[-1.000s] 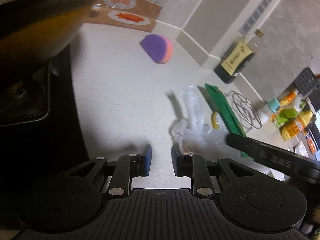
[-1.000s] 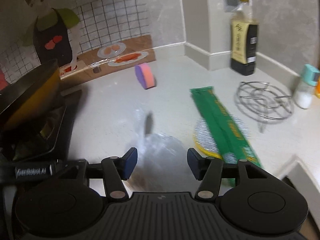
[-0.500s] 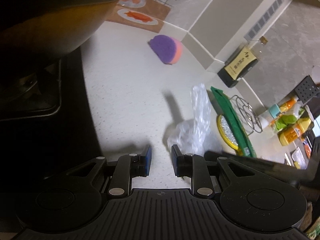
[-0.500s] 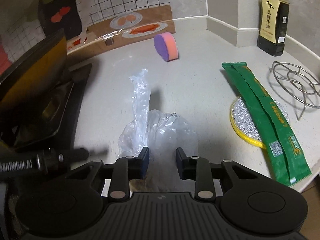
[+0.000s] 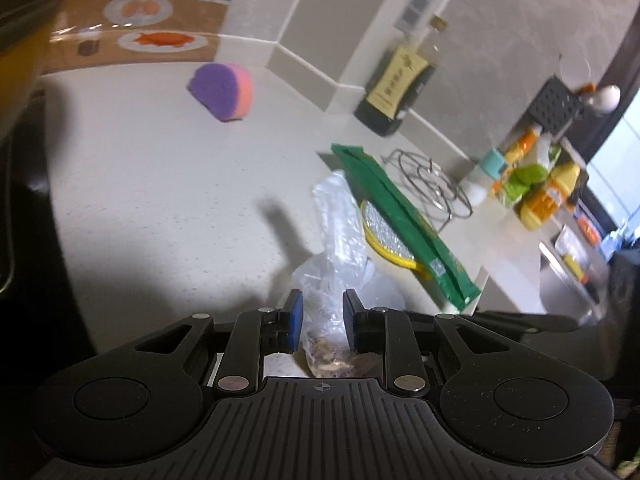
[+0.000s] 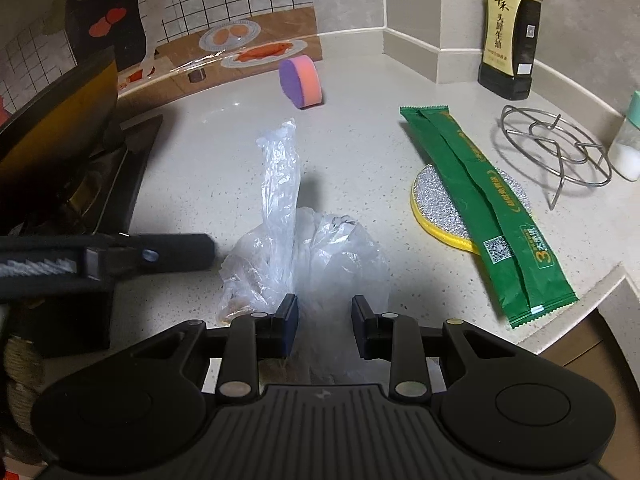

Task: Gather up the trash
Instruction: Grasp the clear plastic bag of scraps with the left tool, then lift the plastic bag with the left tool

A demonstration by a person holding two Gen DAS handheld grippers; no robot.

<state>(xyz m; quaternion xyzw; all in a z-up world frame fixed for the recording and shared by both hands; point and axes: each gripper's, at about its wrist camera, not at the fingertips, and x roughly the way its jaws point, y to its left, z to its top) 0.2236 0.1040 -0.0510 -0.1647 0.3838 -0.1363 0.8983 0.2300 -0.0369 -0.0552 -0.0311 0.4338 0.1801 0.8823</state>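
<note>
A crumpled clear plastic bag (image 6: 320, 248) with brown scraps inside lies on the pale counter, one twisted tail standing up. My right gripper (image 6: 324, 322) is shut on the bag's near bulk, and the film fills the gap between its pads. In the left wrist view the same bag (image 5: 340, 248) runs between the fingers of my left gripper (image 5: 322, 320), which stands open around it with a gap at each pad. A black finger (image 6: 172, 256) of the left gripper reaches in from the left to the bag's edge. A long green wrapper (image 6: 480, 200) lies to the right.
The green wrapper rests across a yellow scrub pad (image 6: 440, 208). A purple and orange sponge (image 6: 302, 82) stands further back. A wire trivet (image 6: 556, 148) and a dark sauce bottle (image 6: 508, 44) are at the right. A pan (image 6: 52, 120) on a stove (image 6: 120, 160) fills the left. The counter's edge (image 6: 600, 280) is near right.
My right gripper's jaws narrowed onto the bag and sank slightly. My left gripper swung right, so the bag now sits between its fingers, which kept the same width.
</note>
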